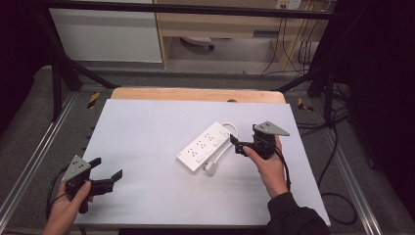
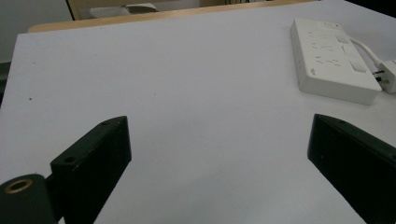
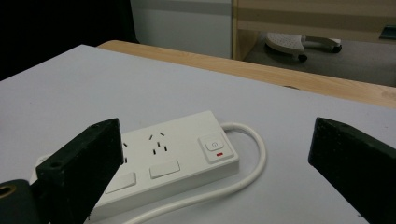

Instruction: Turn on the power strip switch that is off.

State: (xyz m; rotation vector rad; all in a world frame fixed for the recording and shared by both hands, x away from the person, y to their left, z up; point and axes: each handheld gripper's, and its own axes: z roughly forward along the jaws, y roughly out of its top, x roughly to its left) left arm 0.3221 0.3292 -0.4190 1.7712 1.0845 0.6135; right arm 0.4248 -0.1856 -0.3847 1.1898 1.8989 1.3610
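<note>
A white power strip (image 1: 203, 146) lies diagonally on the white table (image 1: 142, 127), right of centre. Its white cable (image 1: 230, 128) loops from the far end round to the plug (image 1: 211, 168) beside its near end. My right gripper (image 1: 236, 145) is open just right of the strip and apart from it, jaws pointing at it. In the right gripper view the strip (image 3: 163, 158), its switch button (image 3: 214, 145) and the cable (image 3: 254, 154) lie between the open jaws (image 3: 217, 135). My left gripper (image 1: 106, 168) is open and empty at the near left. The left gripper view puts the strip (image 2: 331, 60) far right.
A wooden table edge (image 1: 195, 94) runs along the far side. Black frame bars (image 1: 58, 73) stand at the corners. Loose cables (image 1: 337, 147) trail on the floor at the right. A wooden cabinet (image 1: 220, 29) and a chair base (image 3: 299, 44) stand beyond the table.
</note>
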